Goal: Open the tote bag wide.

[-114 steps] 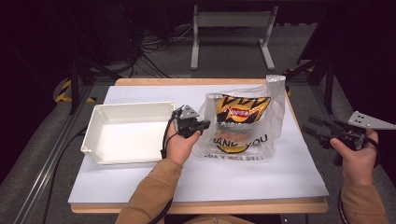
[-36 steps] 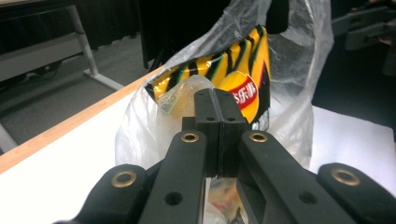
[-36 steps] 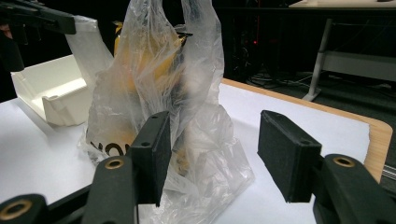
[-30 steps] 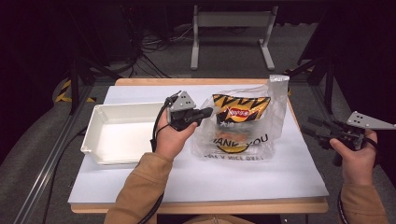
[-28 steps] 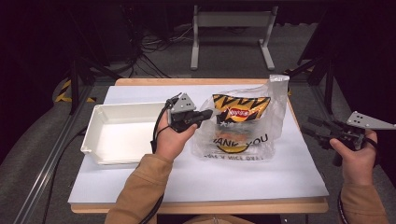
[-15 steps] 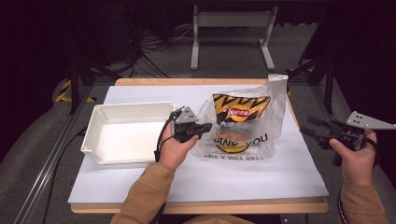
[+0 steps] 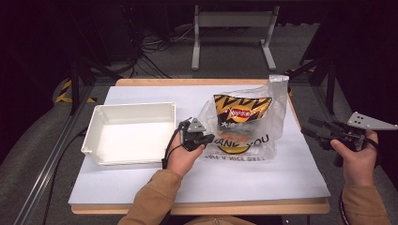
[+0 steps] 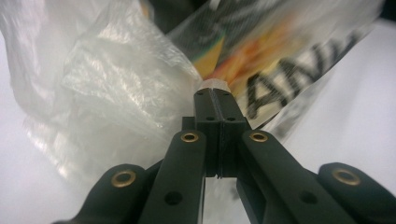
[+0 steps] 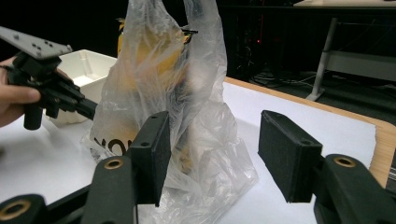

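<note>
A clear plastic bag [image 7: 274, 110] printed "THANK YOU" stands at the table's middle right, holding a yellow and black chip packet [image 7: 240, 110]. My left gripper [image 7: 209, 138] is at the bag's lower left edge. In the left gripper view its jaws are pressed together [image 8: 215, 93] with a sliver of the bag's film [image 8: 107, 84] pinched at the tips. My right gripper [image 7: 309, 127] hovers open beyond the table's right edge, apart from the bag. In the right gripper view it [image 9: 212, 144] frames the bag [image 9: 187, 70], with the left gripper [image 9: 91, 109] behind it.
An empty white tray [image 7: 131, 107] sits on the white sheet [image 7: 263, 178] left of the bag, and its corner [image 9: 88, 63] appears in the right gripper view. A metal stand [image 7: 232, 21] and cables lie on the floor beyond the table.
The left gripper has dropped back from the bag's upper left side toward the near edge, ending at the bag's lower left edge. The right gripper has stayed put.
</note>
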